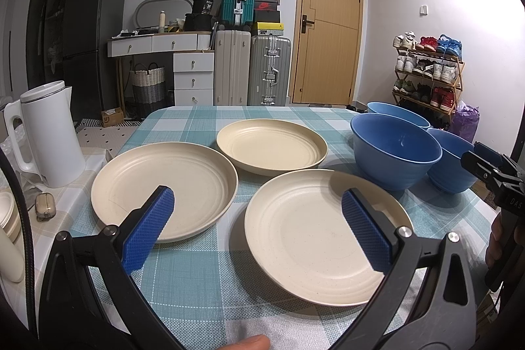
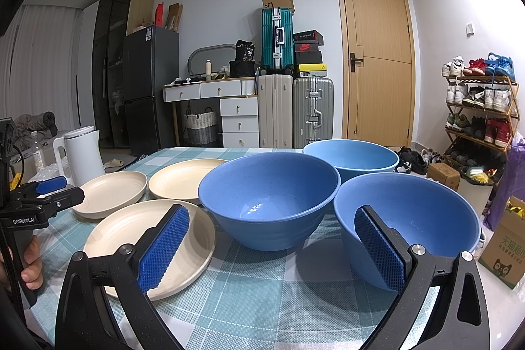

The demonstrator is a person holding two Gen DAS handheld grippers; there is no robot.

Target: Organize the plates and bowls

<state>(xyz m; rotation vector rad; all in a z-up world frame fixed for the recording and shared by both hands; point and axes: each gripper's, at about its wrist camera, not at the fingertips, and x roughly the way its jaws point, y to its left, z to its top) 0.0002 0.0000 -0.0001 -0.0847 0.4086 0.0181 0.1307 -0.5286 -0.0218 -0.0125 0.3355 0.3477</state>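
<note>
Checked tablecloth (image 1: 197, 268), plates (image 1: 321, 238) before hand-held gripper (image 1: 257, 232)

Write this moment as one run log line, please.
plates: three, unstacked | bowls: three, unstacked | left hand-held gripper: open, empty | right hand-held gripper: open, empty

The far bowl (image 1: 398, 115) is mostly hidden behind the middle bowl (image 1: 395, 150). The right bowl (image 1: 449, 163) is partly covered by the right tongs (image 1: 489, 168). The shoebox (image 2: 308, 46) labels are too small to read.
</note>
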